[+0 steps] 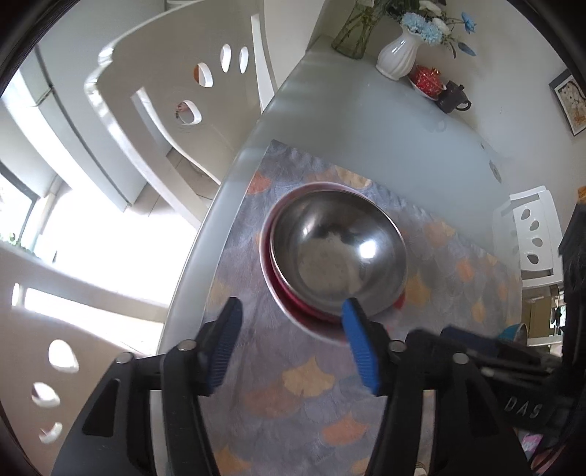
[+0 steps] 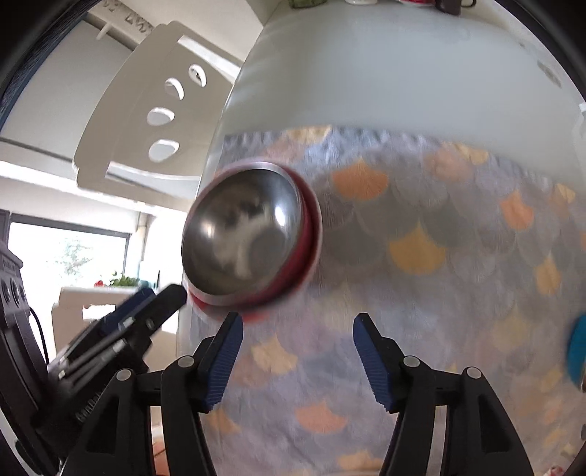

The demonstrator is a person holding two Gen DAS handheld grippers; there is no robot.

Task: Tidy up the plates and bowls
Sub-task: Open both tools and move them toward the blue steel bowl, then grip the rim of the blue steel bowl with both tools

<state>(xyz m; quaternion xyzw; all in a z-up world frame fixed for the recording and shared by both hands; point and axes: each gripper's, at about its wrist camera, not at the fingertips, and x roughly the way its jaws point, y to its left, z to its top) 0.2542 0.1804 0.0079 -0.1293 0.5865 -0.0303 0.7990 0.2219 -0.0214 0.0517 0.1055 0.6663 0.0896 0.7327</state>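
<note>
White glass-topped table [image 1: 366, 121], covered in part by a grey mat [image 1: 293, 413] with orange and yellow scale shapes; white chairs with oval cut-outs stand beside it.

Item, left gripper [image 1: 289, 326]: blue-padded jaws parted about halfway, nothing between them, mat visible in the gap. Its right pad overlaps the near rim of the bowl stack in the left wrist view; contact cannot be told.

Item, right gripper [image 2: 297, 326]: jaws likewise parted about halfway, empty, hanging over bare mat. Its view is blurred.

Item, steel bowl [image 1: 337, 245]: nested in a red bowl [image 1: 289, 300], the pair resting on the mat near the table's left edge. In the right wrist view the same stack sits ahead and left of the jaws, with the left gripper seen just beside its near-left rim.

Item, blue dish [image 2: 578, 348]: on the mat at the right edge, only partly shown in either view.

Left wrist view only, far end of table: white ribbed vase [image 1: 397, 55] with blue flowers, glass vase [image 1: 353, 33], red-patterned dish [image 1: 425, 80], dark teapot [image 1: 452, 97], framed picture [image 1: 571, 104] on the wall.
</note>
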